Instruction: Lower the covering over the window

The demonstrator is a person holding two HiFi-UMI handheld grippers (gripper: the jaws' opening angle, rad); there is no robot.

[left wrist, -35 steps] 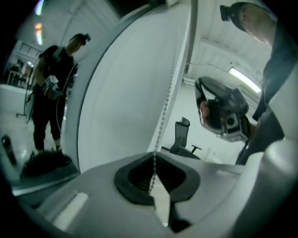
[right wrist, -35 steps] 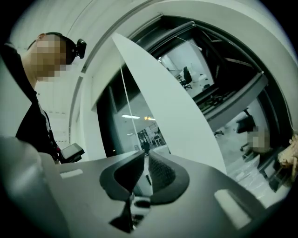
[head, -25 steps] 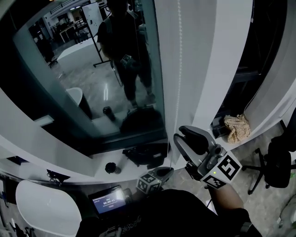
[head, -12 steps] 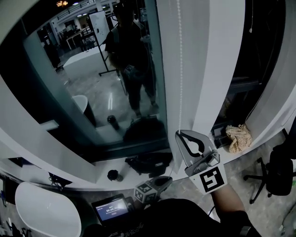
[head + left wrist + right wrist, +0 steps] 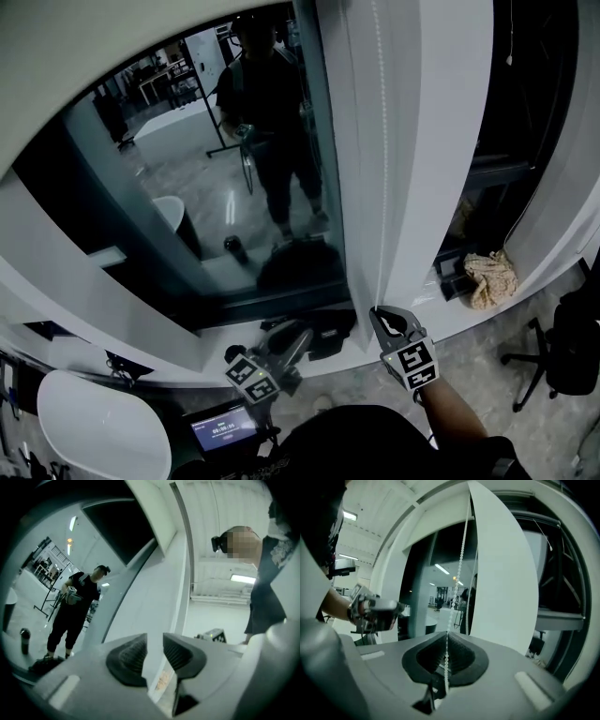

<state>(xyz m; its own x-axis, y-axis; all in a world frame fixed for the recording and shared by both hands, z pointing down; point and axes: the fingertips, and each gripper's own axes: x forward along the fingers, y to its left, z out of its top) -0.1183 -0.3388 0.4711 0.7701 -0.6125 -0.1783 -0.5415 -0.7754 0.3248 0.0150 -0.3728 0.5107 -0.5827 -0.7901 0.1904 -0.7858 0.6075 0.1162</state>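
Note:
A white bead chain [image 5: 380,169] hangs down the white upright [image 5: 427,141] beside the dark window glass [image 5: 216,187]. My right gripper [image 5: 382,315] is low on that chain, just above the sill, and shut on it. In the right gripper view the chain [image 5: 458,573] runs down between the closed pads of that gripper [image 5: 446,657]. My left gripper [image 5: 298,337] is to the left, below the glass and apart from the chain. Its jaws have just been opening and stand open [image 5: 154,651] with nothing between them. A pale band [image 5: 103,47] spans the window's top left.
A crumpled beige cloth [image 5: 489,277] lies on the white sill [image 5: 450,314] at the right. A dark bag [image 5: 323,339] sits on the sill below the glass. A black office chair [image 5: 572,347] stands at far right. A lit screen [image 5: 220,429] and a white rounded seat [image 5: 94,431] are at lower left.
My right gripper shut on the bead chain and moved down along the upright with it. My left gripper moved left and up and opened. The pale band at the top left shows larger.

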